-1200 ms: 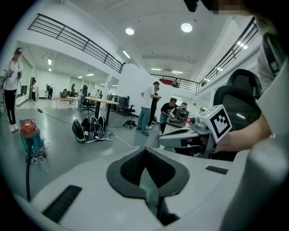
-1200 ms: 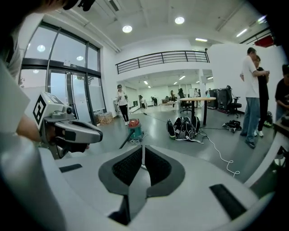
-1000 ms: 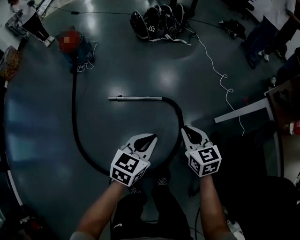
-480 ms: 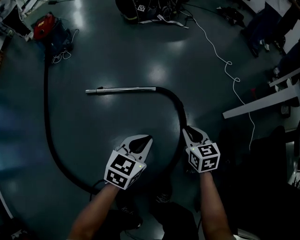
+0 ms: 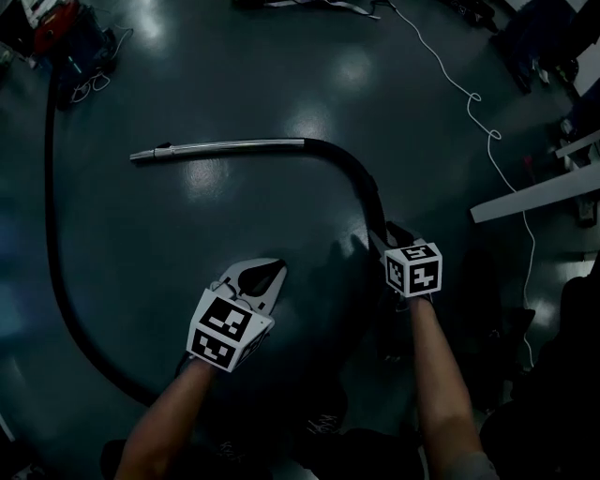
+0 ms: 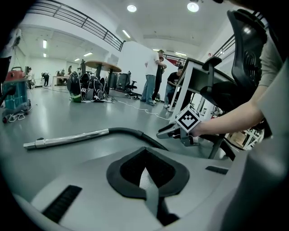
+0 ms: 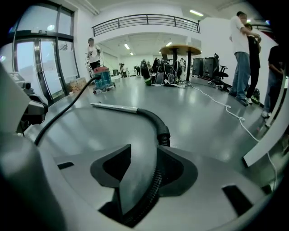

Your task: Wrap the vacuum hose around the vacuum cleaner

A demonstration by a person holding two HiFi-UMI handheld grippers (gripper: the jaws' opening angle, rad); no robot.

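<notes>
Left gripper [image 5: 272,269]: jaws pressed together with nothing between them, held low over the floor [image 5: 234,225], apart from the hose.
Right gripper [image 5: 386,234]: jaws opening. The vacuum hose [image 5: 349,171] runs between them, lying along one jaw with a gap to the other.
Vacuum hose: black and ribbed, it lies on the floor in a wide loop. From my right gripper it bends away to the metal wand [image 5: 225,147], which lies straight on the floor ahead of me.
Vacuum cleaner [image 5: 58,22]: red top and blue-green body, standing at the far left of the floor, well apart from both grippers.
Cut off: the top-left corner of the head view clips the vacuum cleaner. My gripper views show it whole but small.
Hidden: the near part of the hose loop passes under my forearms and into the dark at the bottom of the head view, so I cannot follow it there. In the right gripper view the hose drops out of sight behind the jaws.
Hard to make out: the head view is dim, and my right jaw tips merge with the hose.
Writing: only the black-and-white square markers on the gripper cubes are clear — anything printed on the vacuum cleaner is too small to read.
Elsewhere: a white cord [image 5: 473,98] snakes over the floor at the far right.
</notes>
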